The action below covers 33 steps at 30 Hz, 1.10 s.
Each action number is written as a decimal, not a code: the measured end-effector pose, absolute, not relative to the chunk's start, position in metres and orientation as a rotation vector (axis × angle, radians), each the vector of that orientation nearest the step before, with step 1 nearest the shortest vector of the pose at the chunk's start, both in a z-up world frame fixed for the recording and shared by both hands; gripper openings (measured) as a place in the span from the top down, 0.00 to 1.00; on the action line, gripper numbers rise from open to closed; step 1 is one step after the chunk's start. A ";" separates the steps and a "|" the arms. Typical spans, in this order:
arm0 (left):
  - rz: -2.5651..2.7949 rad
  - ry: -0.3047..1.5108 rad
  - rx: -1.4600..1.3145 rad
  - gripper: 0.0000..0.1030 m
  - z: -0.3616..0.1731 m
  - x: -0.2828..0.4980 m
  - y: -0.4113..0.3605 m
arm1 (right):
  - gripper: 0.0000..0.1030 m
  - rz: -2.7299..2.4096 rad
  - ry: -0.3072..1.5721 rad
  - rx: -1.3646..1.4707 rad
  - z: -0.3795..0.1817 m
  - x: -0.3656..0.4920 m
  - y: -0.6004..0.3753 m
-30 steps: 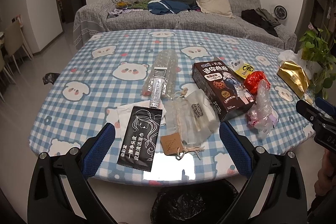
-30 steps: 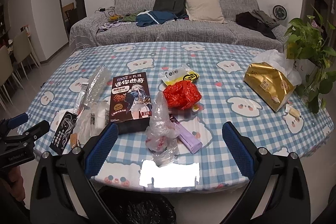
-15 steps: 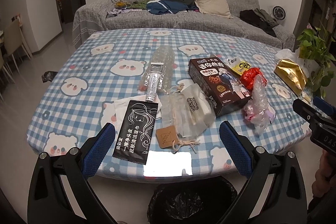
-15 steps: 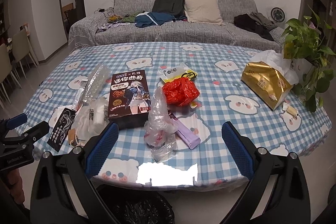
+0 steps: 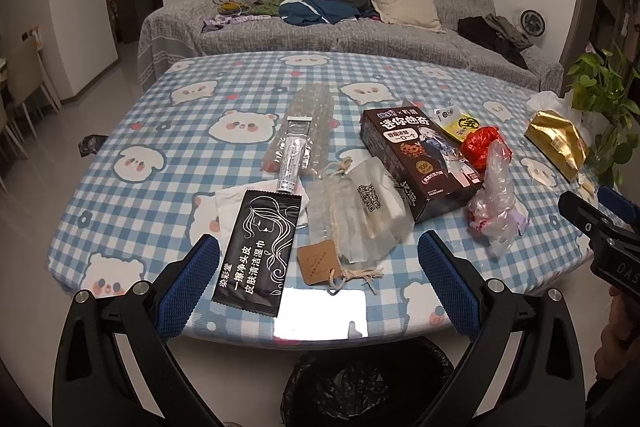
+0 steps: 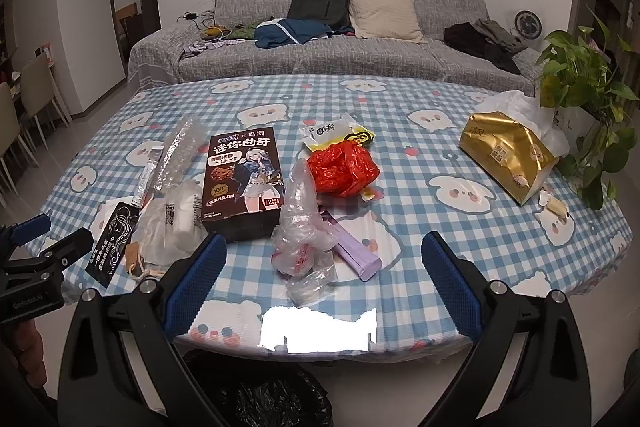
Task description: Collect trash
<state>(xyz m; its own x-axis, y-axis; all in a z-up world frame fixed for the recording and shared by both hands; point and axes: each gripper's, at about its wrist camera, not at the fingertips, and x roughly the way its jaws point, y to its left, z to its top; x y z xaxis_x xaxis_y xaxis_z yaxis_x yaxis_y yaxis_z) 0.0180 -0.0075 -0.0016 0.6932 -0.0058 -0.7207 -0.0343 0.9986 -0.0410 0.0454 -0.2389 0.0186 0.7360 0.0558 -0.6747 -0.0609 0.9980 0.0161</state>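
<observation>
Trash lies on the checked tablecloth: a black wipe sachet [image 5: 258, 251], a clear pouch with a brown tag [image 5: 356, 215], a bubble-wrap sleeve [image 5: 304, 127], a dark cookie box [image 5: 416, 159], a red bag [image 6: 344, 169], a yellow wrapper [image 6: 340, 135], a crumpled clear bag [image 6: 300, 219] and a purple tube [image 6: 356, 251]. My left gripper [image 5: 318, 289] is open and empty at the table's near edge, in front of the sachet and pouch. My right gripper [image 6: 322, 291] is open and empty, in front of the clear bag. A black-lined bin [image 5: 360, 387] stands below the table edge.
A gold tissue pack [image 6: 506, 155] and a potted plant [image 6: 588, 95] are at the table's right side. A grey sofa [image 6: 320, 55] with a backpack and clothes stands behind the table. Chairs [image 5: 24, 83] stand at the far left.
Both grippers have drawn back and up from the table a little; the bin shows more below the edge. Nothing on the table has moved.
</observation>
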 end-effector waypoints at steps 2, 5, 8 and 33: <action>0.019 0.802 -0.052 0.06 -0.001 0.018 -0.007 | 0.09 0.062 0.742 -0.008 0.018 0.046 -0.239; 0.021 0.802 -0.052 0.06 0.000 0.018 -0.006 | 0.09 0.061 0.744 -0.012 0.018 0.046 -0.238; 0.030 0.800 -0.049 0.06 0.001 0.017 -0.005 | 0.09 0.066 0.741 -0.010 0.018 0.046 -0.238; 0.031 0.784 -0.034 0.06 0.009 0.014 -0.010 | 0.09 0.071 0.730 -0.022 0.023 0.041 -0.240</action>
